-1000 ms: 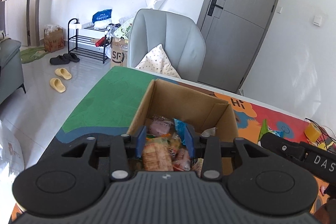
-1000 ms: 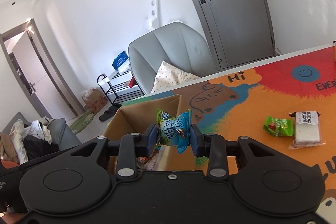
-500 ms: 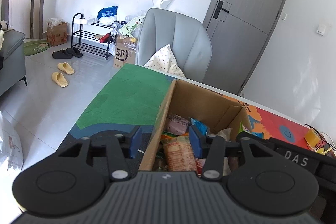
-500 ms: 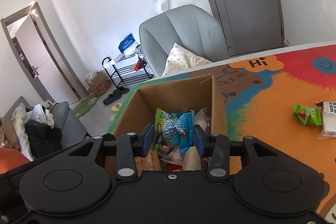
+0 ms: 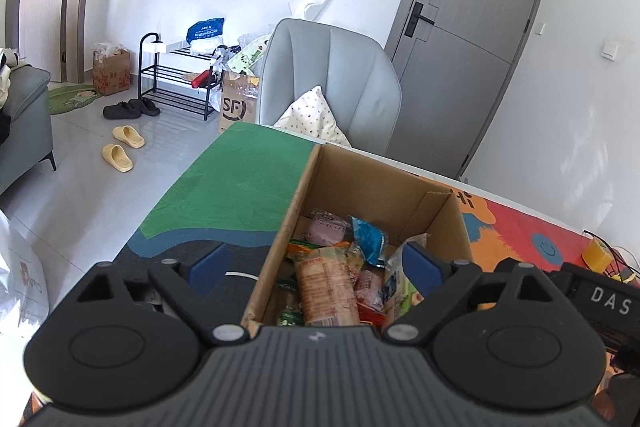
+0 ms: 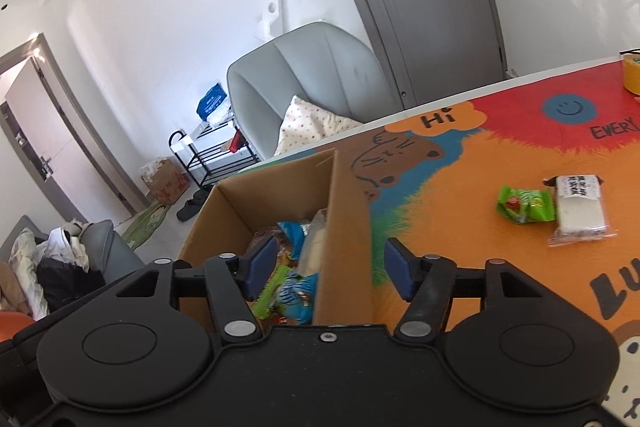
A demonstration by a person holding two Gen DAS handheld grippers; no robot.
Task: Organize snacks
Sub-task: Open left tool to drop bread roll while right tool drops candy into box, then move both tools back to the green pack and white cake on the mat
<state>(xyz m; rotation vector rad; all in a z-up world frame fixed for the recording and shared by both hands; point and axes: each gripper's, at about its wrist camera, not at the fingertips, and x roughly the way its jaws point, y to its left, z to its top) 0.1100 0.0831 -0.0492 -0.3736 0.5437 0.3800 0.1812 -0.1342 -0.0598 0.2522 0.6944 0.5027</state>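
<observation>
Cardboard box is filling up nicely: there's a heap of snack packets inside, including a green and blue packet lying loose on top. Both the left tongs and right tongs are spread wide over the box with nothing in them. I'd say mostly done; a green packet and a white bar are left out on the surface, touching each other.
</observation>
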